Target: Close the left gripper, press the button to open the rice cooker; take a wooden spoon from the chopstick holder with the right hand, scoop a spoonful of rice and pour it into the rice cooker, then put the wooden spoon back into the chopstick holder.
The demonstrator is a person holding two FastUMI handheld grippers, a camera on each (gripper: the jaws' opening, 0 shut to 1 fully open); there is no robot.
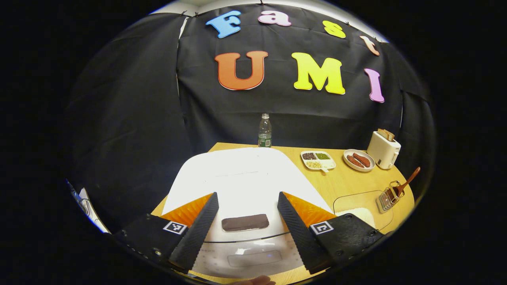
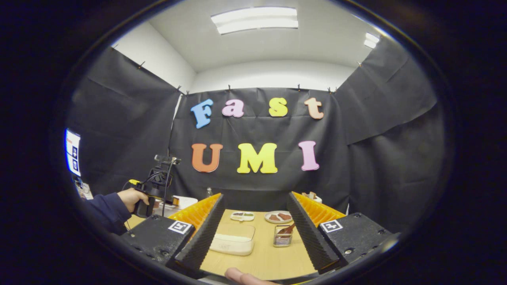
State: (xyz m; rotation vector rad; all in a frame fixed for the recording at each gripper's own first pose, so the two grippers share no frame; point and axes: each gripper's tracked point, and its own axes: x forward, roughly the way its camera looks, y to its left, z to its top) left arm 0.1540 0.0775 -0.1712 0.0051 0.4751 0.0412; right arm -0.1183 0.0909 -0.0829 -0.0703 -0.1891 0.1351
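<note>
The left hand-held gripper (image 1: pixel 247 221) hung over the white rice cooker (image 1: pixel 245 178), its fingers spread wide with nothing between them. Between the fingers lay the cooker's dark button (image 1: pixel 244 222), untouched, and the lid was down. A faint panel below the button carried marks too blurred to read. The cooker's near edge was cut off at six o'clock.

From there, at three o'clock, a clear container of rice (image 1: pixel 362 208) sat just beside the cooker, half hidden behind the right finger. Just past it stood the wire chopstick holder (image 1: pixel 388 198), with the wooden spoon (image 1: pixel 404 184) leaning out toward two o'clock, near the tabletop (image 1: pixel 340 180) edge. At one o'clock lay a divided dish (image 1: pixel 317 160), a plate of sausages (image 1: pixel 359 160) and a white toaster (image 1: pixel 383 149). At twelve o'clock stood a water bottle (image 1: pixel 264 131); its label was too small to read. Bare wood lay between the cooker and the dishes.

In the right gripper view, the right hand-held gripper (image 2: pixel 255 233) was likewise wide open and empty, held above the near edge of the tabletop. The container and the chopstick holder sat between its fingers, well apart from them. At nine o'clock a hand (image 2: pixel 132 198) in a dark sleeve (image 2: pixel 105 209) held the left tool.
</note>
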